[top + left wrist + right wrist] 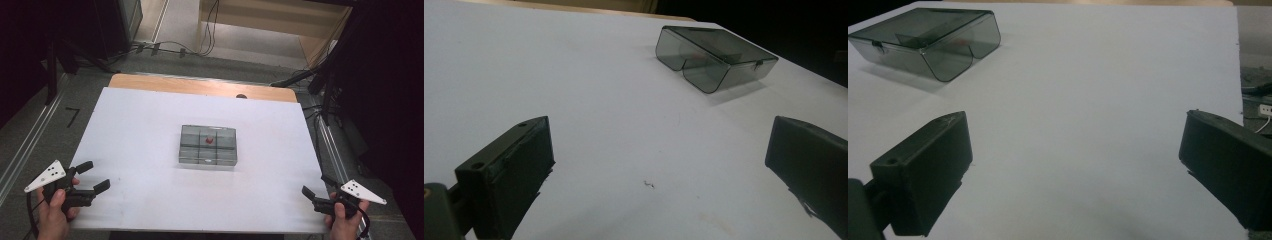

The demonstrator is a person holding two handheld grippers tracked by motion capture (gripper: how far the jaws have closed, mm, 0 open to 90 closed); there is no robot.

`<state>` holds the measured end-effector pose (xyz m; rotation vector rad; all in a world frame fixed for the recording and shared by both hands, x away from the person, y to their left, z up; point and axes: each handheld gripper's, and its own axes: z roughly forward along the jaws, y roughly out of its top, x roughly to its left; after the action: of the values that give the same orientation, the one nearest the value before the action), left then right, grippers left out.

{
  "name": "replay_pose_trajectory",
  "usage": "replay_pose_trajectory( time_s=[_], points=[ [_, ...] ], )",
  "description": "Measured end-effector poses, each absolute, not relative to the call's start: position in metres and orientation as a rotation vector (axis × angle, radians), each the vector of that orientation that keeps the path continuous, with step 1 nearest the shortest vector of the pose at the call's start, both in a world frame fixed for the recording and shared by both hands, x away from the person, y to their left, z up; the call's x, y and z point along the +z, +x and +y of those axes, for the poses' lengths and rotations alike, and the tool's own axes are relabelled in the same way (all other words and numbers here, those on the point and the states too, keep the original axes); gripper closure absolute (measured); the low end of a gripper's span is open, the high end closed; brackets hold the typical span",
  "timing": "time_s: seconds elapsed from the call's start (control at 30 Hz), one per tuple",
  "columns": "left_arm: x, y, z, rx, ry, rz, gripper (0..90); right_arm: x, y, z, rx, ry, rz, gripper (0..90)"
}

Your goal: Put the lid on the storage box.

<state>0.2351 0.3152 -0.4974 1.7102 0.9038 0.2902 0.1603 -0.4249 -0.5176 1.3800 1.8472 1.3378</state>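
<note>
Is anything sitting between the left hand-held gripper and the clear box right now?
No. In the left gripper view, bare white table runs from the open left hand-held gripper to the clear box; the high view agrees.

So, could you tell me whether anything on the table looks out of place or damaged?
Nothing stands out. The clear box sits flat and closed mid-table, a small red item inside one compartment. The left gripper and right gripper are open near the front corners, apart from the box. A tiny speck marks the white sheet.

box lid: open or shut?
Shut. The box has its lid lying flat on top, front clasp meeting it; a red item shows inside.
</note>
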Motion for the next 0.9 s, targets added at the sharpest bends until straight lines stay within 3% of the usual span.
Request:
replay_pose_trajectory(
  time_s=[0.9],
  points=[
    [-0.5008, 0.2365, 0.3127, 0.275, 1.716, 0.904, 0.0, -0.5247, 0.1646, -0.4252, 1.36, 1.419, 1.807, 0.0]
  ],
)
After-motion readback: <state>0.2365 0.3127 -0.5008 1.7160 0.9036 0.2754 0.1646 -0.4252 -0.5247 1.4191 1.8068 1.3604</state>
